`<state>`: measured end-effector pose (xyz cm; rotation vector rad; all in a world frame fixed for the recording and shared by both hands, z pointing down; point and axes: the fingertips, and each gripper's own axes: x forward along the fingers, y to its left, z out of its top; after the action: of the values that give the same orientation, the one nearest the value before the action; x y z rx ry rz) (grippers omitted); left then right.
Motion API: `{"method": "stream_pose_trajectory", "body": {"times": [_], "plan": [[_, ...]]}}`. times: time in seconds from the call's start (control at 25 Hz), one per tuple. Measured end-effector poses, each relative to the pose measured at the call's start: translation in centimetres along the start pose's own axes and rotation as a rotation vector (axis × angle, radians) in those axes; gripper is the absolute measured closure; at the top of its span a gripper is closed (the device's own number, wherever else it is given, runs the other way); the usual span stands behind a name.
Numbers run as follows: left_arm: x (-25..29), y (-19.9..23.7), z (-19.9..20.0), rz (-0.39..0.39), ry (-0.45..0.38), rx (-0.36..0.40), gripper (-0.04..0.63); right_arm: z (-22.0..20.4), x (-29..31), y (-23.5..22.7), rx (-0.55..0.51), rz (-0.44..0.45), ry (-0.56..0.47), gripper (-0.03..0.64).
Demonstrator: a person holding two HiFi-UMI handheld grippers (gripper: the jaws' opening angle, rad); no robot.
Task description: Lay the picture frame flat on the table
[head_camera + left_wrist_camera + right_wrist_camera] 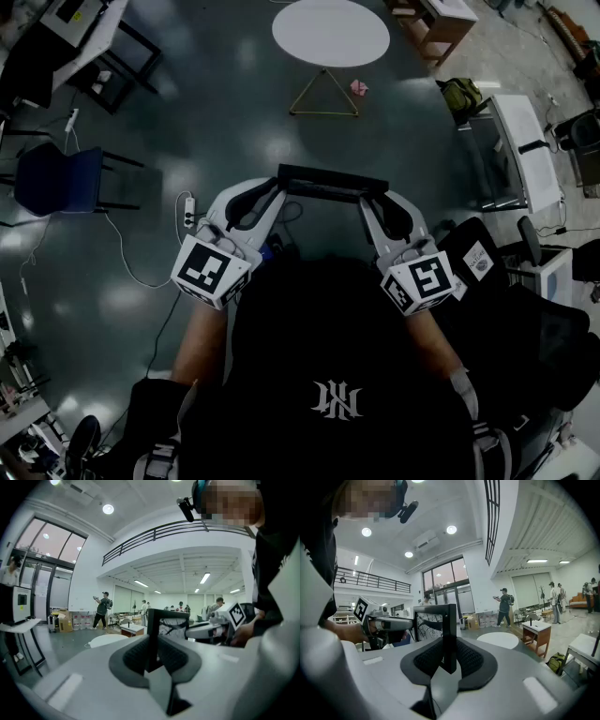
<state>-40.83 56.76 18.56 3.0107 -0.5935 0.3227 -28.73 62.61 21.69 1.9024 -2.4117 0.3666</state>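
The left gripper (pixel 265 199) and right gripper (pixel 375 204) each pinch an end of the black rectangular picture frame (pixel 333 184). I'd keep it level until it reaches the round white table (pixel 330 31).

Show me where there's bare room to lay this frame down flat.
The round white table ahead looks bare: the best spot. The dark floor between it and the picture frame is open left of the triangular stand. Crowded: blue chair and power strip at left, desk and bag at right.
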Motion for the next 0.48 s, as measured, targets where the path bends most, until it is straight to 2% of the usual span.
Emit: {"method": "stream_pose_trajectory", "body": {"times": [0.48], "plan": [[-0.4,-2.2,0.2,0.008,0.016,-0.003,0.546,-0.2,-1.9,-0.1,0.009,0.027,-0.006,0.532]]}}
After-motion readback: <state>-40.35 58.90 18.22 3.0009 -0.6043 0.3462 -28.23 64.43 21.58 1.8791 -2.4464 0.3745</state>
